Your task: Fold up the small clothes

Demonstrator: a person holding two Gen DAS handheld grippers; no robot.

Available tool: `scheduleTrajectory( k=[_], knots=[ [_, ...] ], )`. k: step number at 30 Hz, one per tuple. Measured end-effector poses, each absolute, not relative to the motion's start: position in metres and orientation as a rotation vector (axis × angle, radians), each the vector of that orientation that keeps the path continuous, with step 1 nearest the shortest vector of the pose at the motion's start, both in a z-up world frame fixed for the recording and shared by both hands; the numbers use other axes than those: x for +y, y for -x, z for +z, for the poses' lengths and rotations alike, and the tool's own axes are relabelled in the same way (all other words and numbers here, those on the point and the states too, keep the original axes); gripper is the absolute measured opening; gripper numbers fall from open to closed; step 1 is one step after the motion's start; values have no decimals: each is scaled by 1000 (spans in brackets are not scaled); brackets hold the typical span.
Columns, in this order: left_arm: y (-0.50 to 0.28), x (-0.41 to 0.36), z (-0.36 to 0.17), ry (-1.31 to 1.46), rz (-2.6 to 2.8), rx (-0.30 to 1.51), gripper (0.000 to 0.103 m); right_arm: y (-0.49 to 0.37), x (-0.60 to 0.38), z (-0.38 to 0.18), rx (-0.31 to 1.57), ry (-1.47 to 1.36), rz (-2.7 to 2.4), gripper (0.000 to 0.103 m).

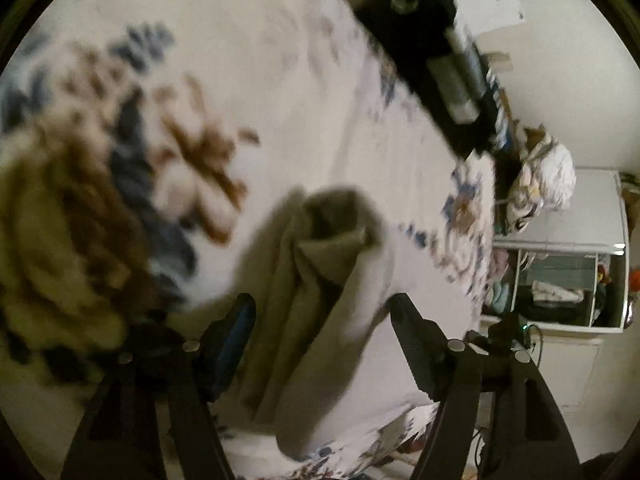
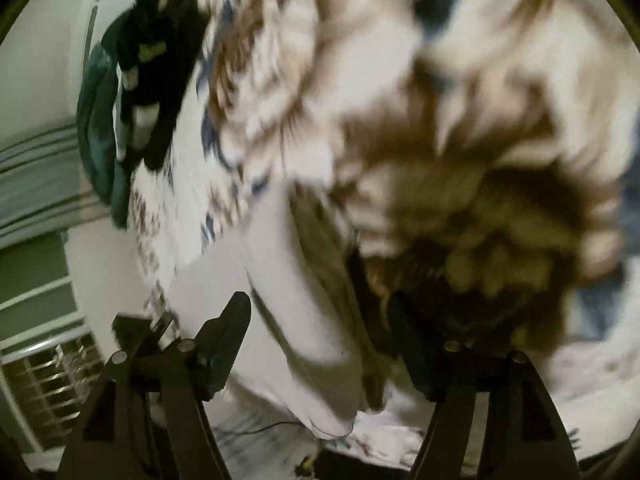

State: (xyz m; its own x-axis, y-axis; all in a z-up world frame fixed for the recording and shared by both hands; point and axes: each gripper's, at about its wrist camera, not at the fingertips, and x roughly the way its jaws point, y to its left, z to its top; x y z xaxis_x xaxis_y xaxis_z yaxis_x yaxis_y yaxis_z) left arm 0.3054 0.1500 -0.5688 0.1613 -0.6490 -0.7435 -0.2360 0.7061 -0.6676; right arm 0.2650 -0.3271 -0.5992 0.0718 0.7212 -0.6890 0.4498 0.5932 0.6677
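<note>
Beige-and-white sock (image 1: 320,280) lies on the floral bedsheet (image 1: 280,60), long axis running away from the left claw (image 1: 322,312), cuff opening at the far end. Left claw wide apart, sock between its fingers. Right claw (image 2: 320,312) also wide apart, straddling the sock (image 2: 316,320); contact unclear through blur.

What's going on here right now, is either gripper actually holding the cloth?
A person with two handheld grippers is working over a floral bedspread. A small beige-and-white garment lies bunched on it between the open fingers of the left gripper. The right gripper is open too, straddling the same cloth. Neither has closed on it. Both views are motion-blurred.
</note>
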Motion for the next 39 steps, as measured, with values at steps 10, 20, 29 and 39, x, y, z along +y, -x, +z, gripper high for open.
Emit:
scheduleTrajectory(
  k=[10,20,29,39],
  knots=[
    [-316,120,-550,712,-318,1341,14,-272,-283,-618,1555,-1039,339,20],
    [-379,119,-446,688,-320,1175,13,-323,-287,-509,1419,-977,391,16],
    [-549,124,-399,649,-321,1001,13,-515,-278,-426,1261,-864,456,16],
    [-663,113,-462,427,-240,1138,21,-666,-260,-473,1325,-664,326,16]
  ],
)
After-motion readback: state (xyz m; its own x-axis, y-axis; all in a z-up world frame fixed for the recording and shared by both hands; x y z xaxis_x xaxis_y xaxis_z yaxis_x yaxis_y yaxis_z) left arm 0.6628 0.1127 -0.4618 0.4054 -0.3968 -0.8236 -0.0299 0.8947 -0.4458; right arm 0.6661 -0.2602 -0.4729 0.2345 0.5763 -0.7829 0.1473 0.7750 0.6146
